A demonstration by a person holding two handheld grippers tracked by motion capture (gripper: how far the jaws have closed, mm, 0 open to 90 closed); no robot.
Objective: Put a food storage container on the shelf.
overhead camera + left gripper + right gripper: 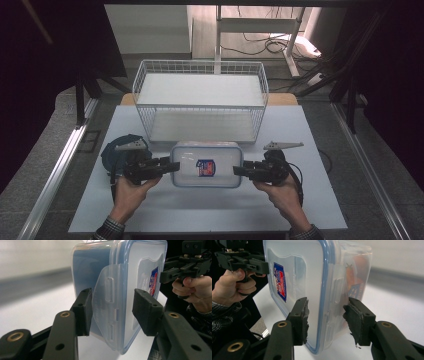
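At the bottom of the high view, 2 forearms in checked sleeves rise into the frame, each hand wrapped around a gripper handle. The left gripper (172,166) sits at lower centre-left, aimed toward the right of the frame; the right gripper (237,171) sits at lower centre-right, aimed toward the left. Between them is the container (206,164), a clear plastic box with a blue-rimmed lid, over the white tabletop (210,210) at the centre of the frame. Its long axis runs left to right across the picture, from one gripper to the other, and its lid with a small blue and red label faces up.

In the left gripper view the 2 fingers (83,311) straddle the container's short end over a clear latch flap (107,302); the lid-side finger stands just off the lid, and whether the other presses I cannot tell. In the right gripper view the fingers (300,320) bracket the opposite short end the same way, with worn pads; contact is again hard to make out. Something orange inside is blurred by the wall.

Beyond the container, in the upper centre of the high view, stands a white wire basket (145,80). A dark round object (111,152) lies partly hidden behind the left gripper.
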